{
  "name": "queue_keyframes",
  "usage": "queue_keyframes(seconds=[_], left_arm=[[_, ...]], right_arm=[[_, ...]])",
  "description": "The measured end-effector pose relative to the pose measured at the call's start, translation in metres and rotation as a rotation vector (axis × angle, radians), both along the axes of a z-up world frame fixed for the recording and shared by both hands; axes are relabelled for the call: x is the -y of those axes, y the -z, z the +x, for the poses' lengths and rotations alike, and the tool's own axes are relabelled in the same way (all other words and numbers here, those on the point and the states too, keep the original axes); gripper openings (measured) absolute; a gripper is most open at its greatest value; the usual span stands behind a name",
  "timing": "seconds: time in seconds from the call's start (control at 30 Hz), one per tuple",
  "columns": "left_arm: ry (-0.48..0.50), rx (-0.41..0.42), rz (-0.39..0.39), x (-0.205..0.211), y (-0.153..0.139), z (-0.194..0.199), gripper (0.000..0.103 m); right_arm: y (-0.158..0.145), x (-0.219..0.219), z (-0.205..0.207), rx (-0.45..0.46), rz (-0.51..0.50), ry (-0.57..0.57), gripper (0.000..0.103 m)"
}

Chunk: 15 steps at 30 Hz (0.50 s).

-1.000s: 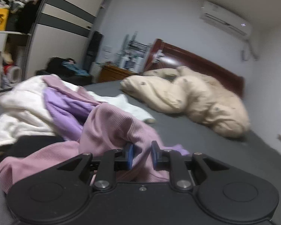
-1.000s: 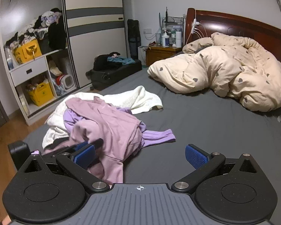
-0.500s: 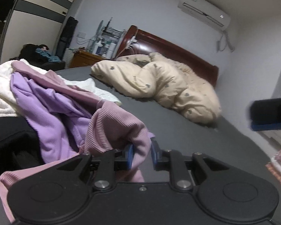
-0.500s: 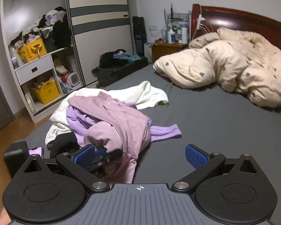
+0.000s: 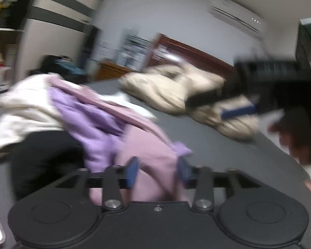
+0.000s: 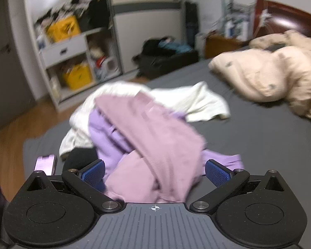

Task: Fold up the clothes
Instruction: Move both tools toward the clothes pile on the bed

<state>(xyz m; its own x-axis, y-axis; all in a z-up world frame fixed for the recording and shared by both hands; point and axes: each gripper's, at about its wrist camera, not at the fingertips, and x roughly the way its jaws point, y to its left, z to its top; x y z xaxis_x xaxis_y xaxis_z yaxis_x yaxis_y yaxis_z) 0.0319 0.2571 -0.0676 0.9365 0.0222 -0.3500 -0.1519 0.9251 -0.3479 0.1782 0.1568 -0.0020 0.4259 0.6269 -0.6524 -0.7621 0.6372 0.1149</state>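
Grey bed (image 6: 259, 137) unchanged; our left gripper (image 5: 156, 171) jaws have parted around the pink top (image 6: 155, 141), right gripper (image 6: 154, 171) jaws stay wide apart.

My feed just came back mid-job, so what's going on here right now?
A person is working on a heap of clothes on the grey bed with two handheld grippers. The left gripper has a pink ribbed garment bunched between its jaws, which stand partly apart; blur hides whether they actually pinch it. The right gripper hovers low over the same garment, jaws wide open, gripping nothing. A purple garment and a white garment lie tangled in the heap. The pink garment is crumpled, not yet laid flat.
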Motion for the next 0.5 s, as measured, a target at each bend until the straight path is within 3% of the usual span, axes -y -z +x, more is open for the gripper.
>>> queue_keyframes(seconds=[0.13,0.2,0.27,0.5], left_arm=[[-0.113,0.047,0.025,-0.013,-0.009,-0.011,0.056],[-0.142,0.048,0.065,-0.014,-0.010,-0.012,0.064],[-0.161,0.041,0.087,-0.015,-0.011,-0.010,0.064],[-0.212,-0.043,-0.082,-0.037,-0.002,0.002,0.065]], right_arm=[[0.014,-0.019,0.009,-0.025,-0.035,-0.023,0.103],[0.021,-0.029,0.014,-0.038,-0.053,-0.034,0.103],[0.029,-0.039,0.019,-0.051,-0.071,-0.046,0.103],[0.053,-0.072,0.035,-0.095,-0.133,-0.086,0.103]])
